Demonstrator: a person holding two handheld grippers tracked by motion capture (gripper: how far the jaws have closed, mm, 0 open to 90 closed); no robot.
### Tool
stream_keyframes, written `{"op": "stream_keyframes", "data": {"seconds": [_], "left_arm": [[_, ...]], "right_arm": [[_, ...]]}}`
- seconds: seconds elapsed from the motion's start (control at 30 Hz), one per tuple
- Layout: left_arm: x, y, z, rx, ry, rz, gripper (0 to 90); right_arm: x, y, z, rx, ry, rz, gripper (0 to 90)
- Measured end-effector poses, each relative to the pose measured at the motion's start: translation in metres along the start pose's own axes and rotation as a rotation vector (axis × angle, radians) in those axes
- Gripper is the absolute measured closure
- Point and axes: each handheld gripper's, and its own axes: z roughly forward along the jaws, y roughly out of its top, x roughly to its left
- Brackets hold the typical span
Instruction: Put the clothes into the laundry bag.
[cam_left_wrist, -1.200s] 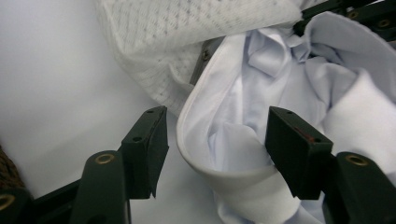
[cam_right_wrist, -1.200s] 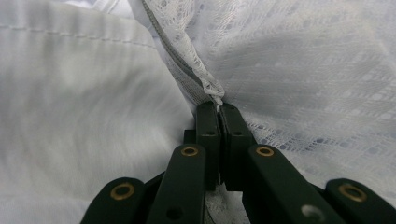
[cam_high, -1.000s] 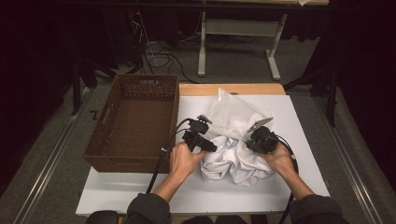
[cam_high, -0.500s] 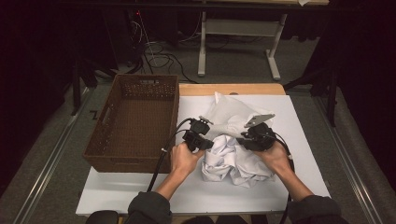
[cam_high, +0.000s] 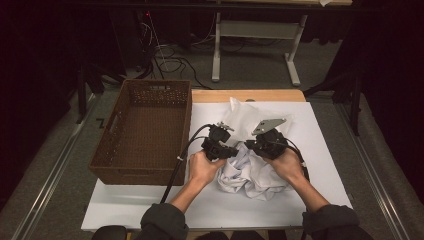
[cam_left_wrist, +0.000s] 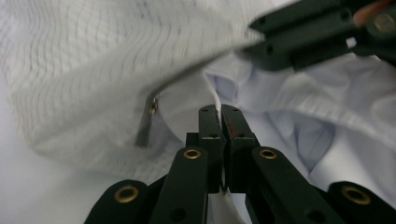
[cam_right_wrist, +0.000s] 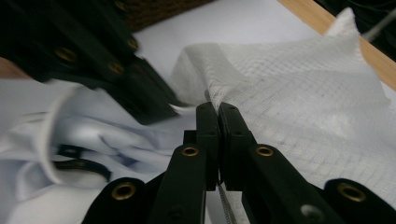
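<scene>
I have both grippers down in the middle of the white table, close to each other, with the clothes between them. The left gripper is clamped tight on a thin edge of cloth. In the left gripper view a bit of white fabric sticks out between its jaws. I think this is the rim of the mesh bag, because a small zipper pull hangs just beside it.

The right gripper is clenched too. In the right gripper view its jaws pinch the edge of the same mesh bag, the one with the little square pattern. Its jaws have just opened and snapped closed again, so I guess I was getting a better hold.

The shirt is a crumpled pale heap on the near side of the bag, between my two hands. I can see its collar with a dark label in the right gripper view.

I hold the bag at two spots on its rim so I can pull the mouth open. Then the shirt can go inside. One gripper alone would let the mouth flop shut.

The brown basket sits on the left of the table, with nothing in it. It waits there, maybe for the filled bag.
</scene>
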Motion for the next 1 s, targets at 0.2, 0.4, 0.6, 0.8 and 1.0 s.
{"op": "stream_keyframes", "data": {"seconds": [0.2,0.4,0.6,0.8,1.0], "left_arm": [[0.004,0.007,0.015,-0.014,0.059,-0.016,87.6],[0.008,0.004,0.025,0.017,0.117,0.003,80.5],[0.005,-0.002,0.003,0.018,0.113,-0.012,57.4],[-0.003,-0.009,-0.021,0.021,0.126,0.011,45.5],[-0.008,-0.024,-0.034,0.009,0.100,0.002,44.3]], "right_arm": [[0.006,-0.004,-0.005,-0.021,0.049,-0.007,89.2],[-0.002,-0.026,0.010,0.062,0.048,0.061,88.4],[-0.005,-0.034,0.022,0.120,0.043,0.069,88.1],[-0.008,-0.035,0.027,0.149,0.025,0.079,87.8],[-0.011,-0.036,0.028,0.155,0.012,0.080,87.9]]}}
